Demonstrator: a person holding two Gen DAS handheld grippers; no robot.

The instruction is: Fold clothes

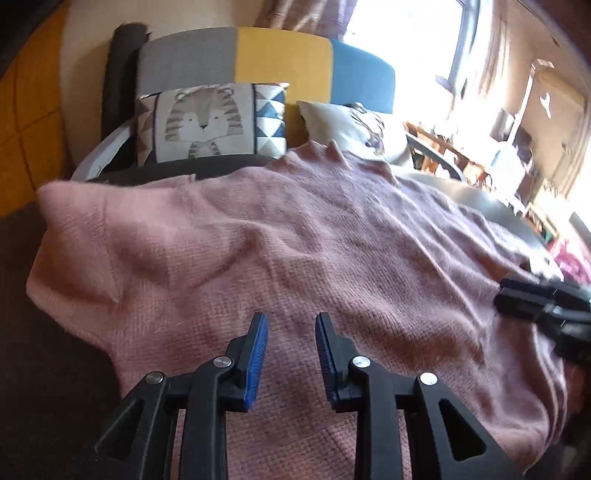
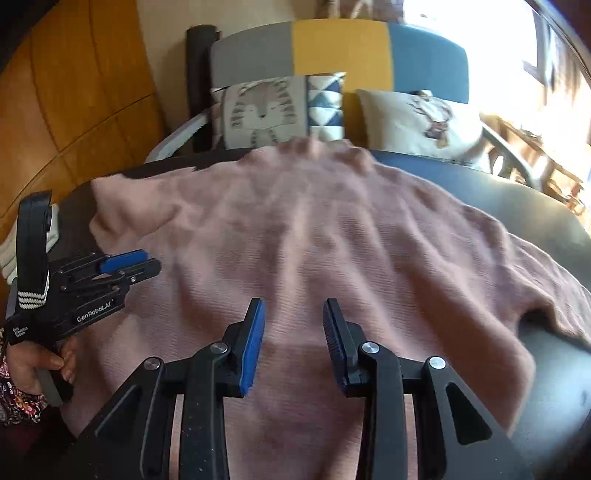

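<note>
A pink knitted sweater (image 1: 280, 236) lies spread and rumpled over a dark surface (image 2: 535, 210). In the left wrist view my left gripper (image 1: 291, 321) hovers over the sweater's near part, its blue pads apart with only the fabric below showing between them. At that view's right edge my right gripper (image 1: 517, 299) appears over the sweater's right side. The right wrist view shows my right gripper (image 2: 294, 306) open above the sweater (image 2: 314, 221), nothing between its pads. My left gripper (image 2: 151, 264) is at the sweater's left edge there, held by a hand (image 2: 37, 365).
Behind the sweater stands a sofa with a grey, yellow and blue back (image 2: 340, 48), carrying a tiger cushion (image 1: 207, 122) and a white cushion (image 2: 424, 122). Wooden flooring (image 2: 74, 92) lies to the left. A bright window (image 1: 406, 29) and cluttered shelves are at the right.
</note>
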